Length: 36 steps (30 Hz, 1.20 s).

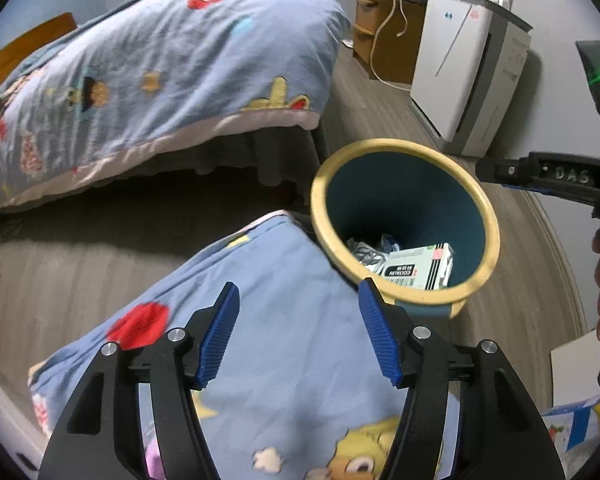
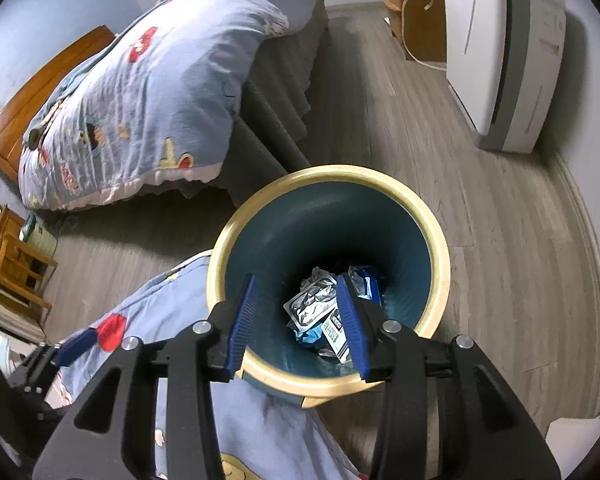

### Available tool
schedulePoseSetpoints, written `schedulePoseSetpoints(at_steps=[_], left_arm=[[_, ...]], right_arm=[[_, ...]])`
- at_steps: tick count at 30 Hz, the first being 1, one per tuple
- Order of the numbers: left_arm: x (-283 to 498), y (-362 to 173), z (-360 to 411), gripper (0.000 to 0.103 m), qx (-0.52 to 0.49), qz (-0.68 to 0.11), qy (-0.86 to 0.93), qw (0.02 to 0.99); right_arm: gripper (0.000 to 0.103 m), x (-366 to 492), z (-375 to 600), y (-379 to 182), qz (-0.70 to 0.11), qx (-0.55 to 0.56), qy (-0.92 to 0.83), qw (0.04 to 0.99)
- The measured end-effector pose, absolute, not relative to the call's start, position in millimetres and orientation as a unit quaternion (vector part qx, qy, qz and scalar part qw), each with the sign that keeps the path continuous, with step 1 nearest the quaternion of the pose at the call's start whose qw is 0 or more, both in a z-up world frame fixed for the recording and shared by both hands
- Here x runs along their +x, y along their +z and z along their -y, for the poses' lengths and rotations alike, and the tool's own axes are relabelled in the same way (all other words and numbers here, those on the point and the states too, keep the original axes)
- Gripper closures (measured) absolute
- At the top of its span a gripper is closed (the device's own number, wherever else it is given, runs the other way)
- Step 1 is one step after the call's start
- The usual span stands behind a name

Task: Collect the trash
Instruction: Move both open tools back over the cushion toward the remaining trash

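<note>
Both hand-held grippers spread, empty: right hand-held gripper (image 2: 298,320) over waste bin (image 2: 440,240) on floor by bed, left hand-held gripper (image 1: 298,334) over quilt; binned foil wrappers (image 2: 312,300), carton (image 1: 418,266) look light, crushable, pinch edges.

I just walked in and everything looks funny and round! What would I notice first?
First, the round bin with its yellow rim and dark blue inside, standing on the wooden floor right under the right gripper, with crumpled wrappers at its bottom. Next, the blue cartoon quilt on the bed behind it. A tall white appliance stands by the far wall.
</note>
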State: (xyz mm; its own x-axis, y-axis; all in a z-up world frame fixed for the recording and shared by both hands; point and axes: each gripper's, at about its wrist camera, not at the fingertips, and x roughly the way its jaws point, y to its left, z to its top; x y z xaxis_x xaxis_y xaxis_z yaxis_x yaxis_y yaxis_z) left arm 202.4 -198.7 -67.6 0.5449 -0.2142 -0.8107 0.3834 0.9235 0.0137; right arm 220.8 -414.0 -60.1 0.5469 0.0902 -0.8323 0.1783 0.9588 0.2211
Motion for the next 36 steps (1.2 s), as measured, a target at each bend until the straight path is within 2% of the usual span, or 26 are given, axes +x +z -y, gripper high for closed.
schedulePoseSetpoints(at_steps=[2, 3, 5, 7, 9, 10, 14, 23, 26, 31, 34, 36], left_arm=[[189.6, -57.6, 186.2, 0.040, 0.089, -0.440, -0.167, 0.878], [179.6, -50.3, 176.1, 0.039, 0.084, -0.437, -0.165, 0.880], [164.0, -39.3, 158.9, 0.035, 0.079, -0.430, -0.160, 0.885], [142.2, -25.9, 134.9, 0.026, 0.072, -0.420, -0.154, 0.891], [122.4, -16.1, 111.4, 0.020, 0.064, -0.412, -0.146, 0.897], [115.5, -14.1, 102.2, 0.017, 0.059, -0.412, -0.144, 0.898], [84.4, -12.4, 57.1, 0.012, 0.025, -0.419, -0.120, 0.900], [37.4, -23.1, -19.4, 0.011, 0.015, -0.409, -0.056, 0.911], [31.6, -28.4, -31.4, 0.011, 0.037, -0.409, -0.033, 0.911], [25.8, -32.5, -55.5, 0.011, 0.016, -0.415, -0.015, 0.910], [22.9, -34.0, -63.1, 0.011, 0.015, -0.416, -0.008, 0.909], [22.2, -35.0, -64.3, 0.011, 0.016, -0.418, -0.007, 0.908]], right_arm=[[0.060, 214.3, 407.3, -55.9, -0.475, 0.134, -0.022, 0.870], [0.054, 209.8, 402.5, -52.8, -0.474, 0.132, -0.019, 0.871], [0.045, 201.2, 391.5, -45.5, -0.470, 0.134, -0.009, 0.872], [0.038, 194.2, 377.2, -39.7, -0.468, 0.136, 0.004, 0.873], [0.021, 186.7, 358.0, -36.3, -0.469, 0.127, 0.016, 0.874], [0.019, 181.5, 345.2, -35.2, -0.472, 0.118, 0.024, 0.873], [0.008, 160.6, 305.5, -34.1, -0.480, 0.084, 0.047, 0.872], [0.008, 104.9, 235.2, -50.9, -0.508, 0.075, 0.082, 0.854], [0.008, 85.9, 206.9, -65.4, -0.523, 0.065, 0.102, 0.844], [0.010, 64.0, 173.9, -96.9, -0.561, 0.066, 0.123, 0.816], [0.017, 55.2, 156.6, -115.1, -0.579, 0.053, 0.133, 0.802], [0.027, 51.5, 148.2, -127.5, -0.590, 0.045, 0.136, 0.794]])
